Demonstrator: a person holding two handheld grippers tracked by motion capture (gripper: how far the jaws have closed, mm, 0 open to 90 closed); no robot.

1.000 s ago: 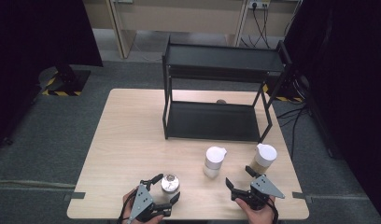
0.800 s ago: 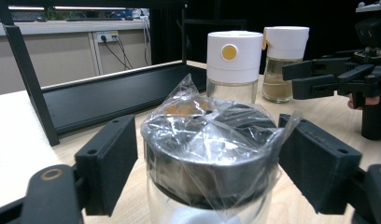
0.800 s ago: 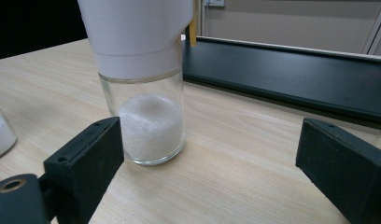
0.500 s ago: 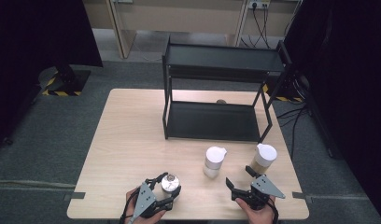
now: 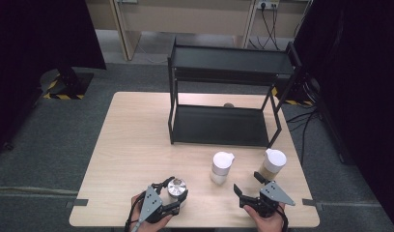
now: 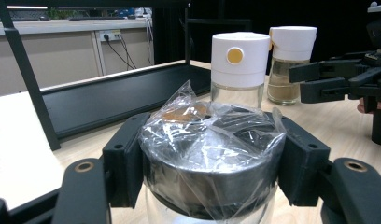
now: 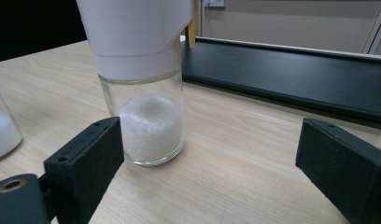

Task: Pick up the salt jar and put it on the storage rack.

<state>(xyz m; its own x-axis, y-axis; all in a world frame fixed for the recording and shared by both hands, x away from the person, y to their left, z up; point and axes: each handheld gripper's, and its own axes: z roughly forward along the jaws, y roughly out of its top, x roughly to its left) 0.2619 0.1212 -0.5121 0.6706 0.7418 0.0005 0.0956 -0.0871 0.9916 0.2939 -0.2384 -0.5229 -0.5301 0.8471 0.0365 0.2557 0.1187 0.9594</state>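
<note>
Left tongs clamped on the foil-topped jar, jaws just finished closing on it; in the left gripper view both pads sit flat against the dark metal lid band, crinkled clear wrap bunched over the top. Jar stands on the bench right between the jaws, near the front edge. Handling call: glass body under a metal cap, so stiff and fragile, likely moderate weight. The loose wrap is slick and may let the pads slide, so the grip should stay on the rigid lid band or just below it, never on the film alone. Keep it upright when lifting; contents not readable through the wrap.

Ahead and to the right of the left tongs: white-capped shaker with white grains, standing alone. Smooth glass, tall and narrow, tips easily; take it low on the glass.

Right tongs spread wide, nothing between the pads, resting low at the bench front. Just beyond them a second white-capped jar with tan contents. Black two-tier rack stands farther off, behind both jars.
</note>
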